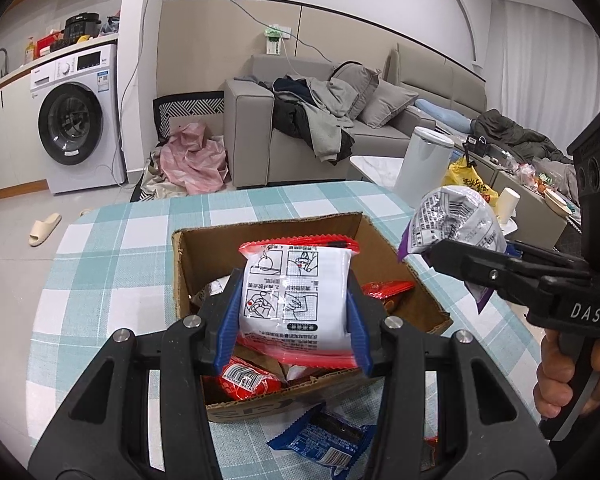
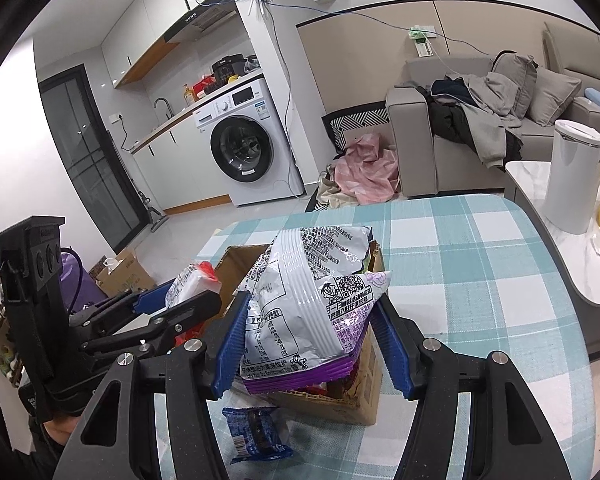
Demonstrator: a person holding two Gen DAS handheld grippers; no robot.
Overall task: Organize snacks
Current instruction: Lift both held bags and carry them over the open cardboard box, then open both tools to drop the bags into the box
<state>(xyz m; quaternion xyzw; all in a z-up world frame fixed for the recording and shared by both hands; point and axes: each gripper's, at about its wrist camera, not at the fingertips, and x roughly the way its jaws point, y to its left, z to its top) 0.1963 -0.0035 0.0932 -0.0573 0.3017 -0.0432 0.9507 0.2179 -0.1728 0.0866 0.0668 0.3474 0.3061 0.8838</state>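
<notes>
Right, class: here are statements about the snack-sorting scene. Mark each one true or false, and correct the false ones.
1. The left gripper clamps a white packet with red edges. True.
2. The right gripper is empty. False: it holds a silver and purple crinkled snack bag.
3. The open brown cardboard box already contains red snack packets. True.
4. A blue wrapped snack lies inside the box. False: it lies on the checked teal and white tablecloth, in front of the box.
5. The white packet is above the box. True.
</notes>
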